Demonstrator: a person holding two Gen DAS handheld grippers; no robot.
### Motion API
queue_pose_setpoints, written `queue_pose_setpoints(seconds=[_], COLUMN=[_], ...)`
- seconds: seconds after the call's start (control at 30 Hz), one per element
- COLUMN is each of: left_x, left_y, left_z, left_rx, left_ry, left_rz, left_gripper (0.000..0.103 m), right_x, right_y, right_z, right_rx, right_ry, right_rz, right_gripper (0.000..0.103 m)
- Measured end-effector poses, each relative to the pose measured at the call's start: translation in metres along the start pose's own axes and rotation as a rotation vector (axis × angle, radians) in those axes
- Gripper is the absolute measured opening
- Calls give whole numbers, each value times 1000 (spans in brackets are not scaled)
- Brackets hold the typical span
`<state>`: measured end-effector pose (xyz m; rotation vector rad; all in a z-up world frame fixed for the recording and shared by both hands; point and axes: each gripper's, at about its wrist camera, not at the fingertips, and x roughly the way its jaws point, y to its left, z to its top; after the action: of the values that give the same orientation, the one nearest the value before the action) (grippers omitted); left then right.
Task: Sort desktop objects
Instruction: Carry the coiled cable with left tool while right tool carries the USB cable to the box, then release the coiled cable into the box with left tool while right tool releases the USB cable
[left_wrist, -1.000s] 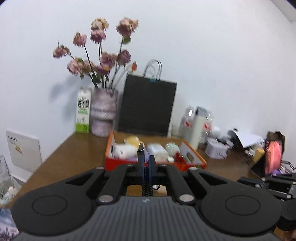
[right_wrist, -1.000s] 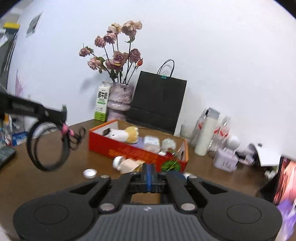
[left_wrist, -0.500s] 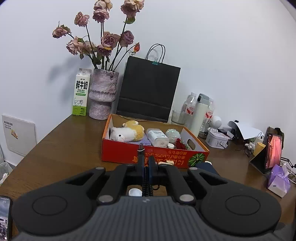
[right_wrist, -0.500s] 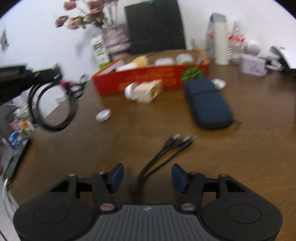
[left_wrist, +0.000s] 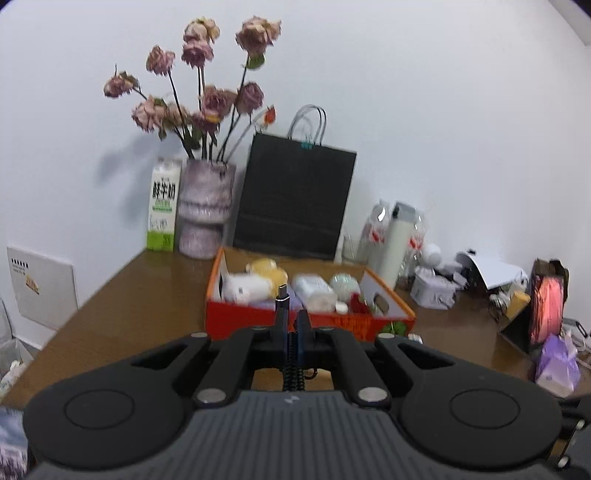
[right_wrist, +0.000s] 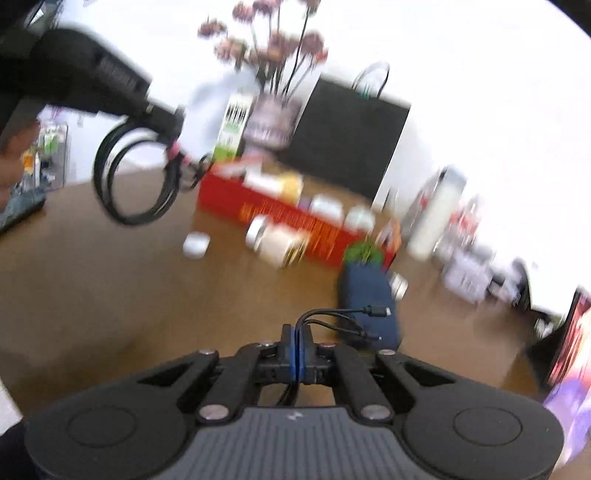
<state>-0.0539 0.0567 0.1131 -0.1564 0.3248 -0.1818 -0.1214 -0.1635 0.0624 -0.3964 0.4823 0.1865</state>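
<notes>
left gripper (left_wrist: 291, 325) clamps a coiled cable (right_wrist: 136, 177), held up in front of the red box (left_wrist: 258, 321), likely to drop in. right gripper (right_wrist: 297, 343) just snapped closed on cable ends (right_wrist: 354, 317), near blue pouch (right_wrist: 369, 299).

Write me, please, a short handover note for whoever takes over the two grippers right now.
Left gripper: shut on a coiled black cable, which hangs above the table.
Right gripper: jaws have just closed on a multi-plug cable end.
Done: red box already holds several items.
Out on the table: blue pouch, white jar, small white case.
Left: probably box both cables, then those three.
</notes>
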Motion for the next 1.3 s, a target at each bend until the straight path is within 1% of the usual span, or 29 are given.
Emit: queue_pose_setpoints(seconds=[0.13,0.23,0.33,0.37,0.43,0.47,0.53,0.63,0.7,0.73,0.77,0.8,0.83,0.87,0.9,0.93,1.0,1.03,1.07,1.13,1.2,1.27,1.3], left_x=[25,58,105,125,157,176,210,260,292,307,317,323,328,332,331,326,313,305,296,279,257,231,215], left_y=[5,9,10,10,10,8,13,35,47,50,53,54,54,54,54,54,51,50,49,45,38,29,26], left_z=[37,73,101,108,116,120,121,107,91,82,75,70,69,69,72,76,87,92,98,106,111,108,100], left_rx=[14,5,-23,-31,-33,-22,-33,-74,-77,-67,-56,-33,-10,7,12,7,24,24,15,1,6,1,-14], left_ry=[-44,-56,-23,-5,8,15,48,143,231,283,306,310,335,375,387,365,313,292,272,251,233,199,176], left_rz=[20,9,-30,-37,-26,-12,18,72,102,100,100,136,151,131,95,85,94,96,92,83,87,114,122], left_gripper=[5,5,5,5,5,5,5,5,5,6,12,19,40,58,62,62,65,70,75,78,80,91,94], right_x=[11,32,68,88,128,153,196,258,287,301,321,335,350,362,370,372,362,352,341,320,297,276,265], right_y=[-25,-48,-69,-77,-92,-96,-103,-96,-87,-82,-76,-71,-68,-66,-66,-71,-86,-92,-96,-104,-110,-112,-110], right_z=[38,76,113,127,151,160,175,190,193,193,192,189,187,183,181,182,185,189,194,205,211,208,204], right_rx=[-40,-54,-23,-12,24,42,92,102,101,96,95,107,124,130,142,192,279,294,288,268,255,233,222], right_ry=[-65,-121,-147,-138,-128,-100,-61,-22,-1,17,54,89,118,150,191,217,200,176,151,104,71,57,55], right_rz=[2,-6,19,45,103,127,179,240,296,323,359,378,371,349,329,332,366,377,364,307,256,216,196], right_gripper=[0,0,1,1,1,1,1,1,1,1,1,1,3,5,10,12,19,25,30,52,55,56,61])
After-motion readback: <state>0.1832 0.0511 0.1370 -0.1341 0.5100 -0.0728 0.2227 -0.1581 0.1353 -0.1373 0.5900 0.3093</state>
